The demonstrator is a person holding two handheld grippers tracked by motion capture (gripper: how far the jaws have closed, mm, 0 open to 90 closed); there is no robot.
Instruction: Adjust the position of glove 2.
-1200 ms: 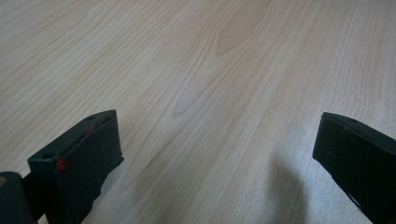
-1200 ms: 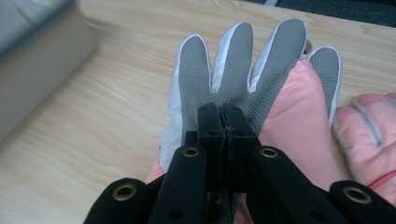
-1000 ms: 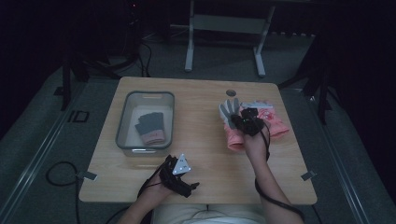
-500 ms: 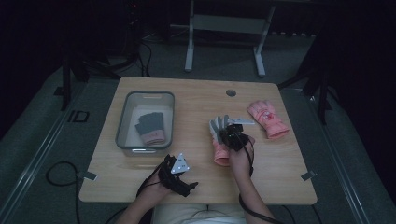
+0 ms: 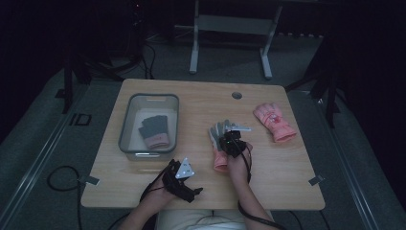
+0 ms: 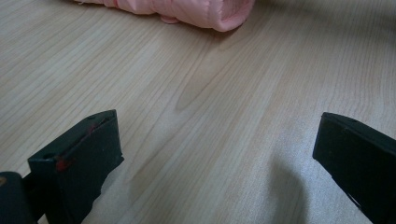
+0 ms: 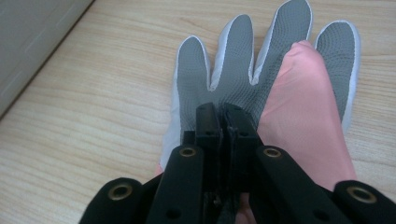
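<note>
A pink glove with a grey dotted palm (image 5: 219, 140) (image 7: 233, 70) lies palm up in the middle of the wooden table (image 5: 201, 103), its pink thumb (image 7: 303, 107) folded over. My right gripper (image 5: 233, 142) (image 7: 223, 116) is shut on its palm, jaws pressed together. The matching pink glove (image 5: 274, 122) lies at the right back. My left gripper (image 5: 191, 190) (image 6: 219, 154) rests open near the front edge, with bare wood between its jaws and the held glove's pink cuff (image 6: 187, 9) just ahead.
A clear plastic bin (image 5: 127, 120) stands at the table's left and holds a grey glove with a pink cuff (image 5: 154, 130); its wall (image 7: 32, 37) shows left of the held glove. A cable hole (image 5: 236, 95) sits near the back edge.
My right gripper has drawn the grey-palmed glove left and toward the front, away from the other pink glove. The left gripper has stayed put.
</note>
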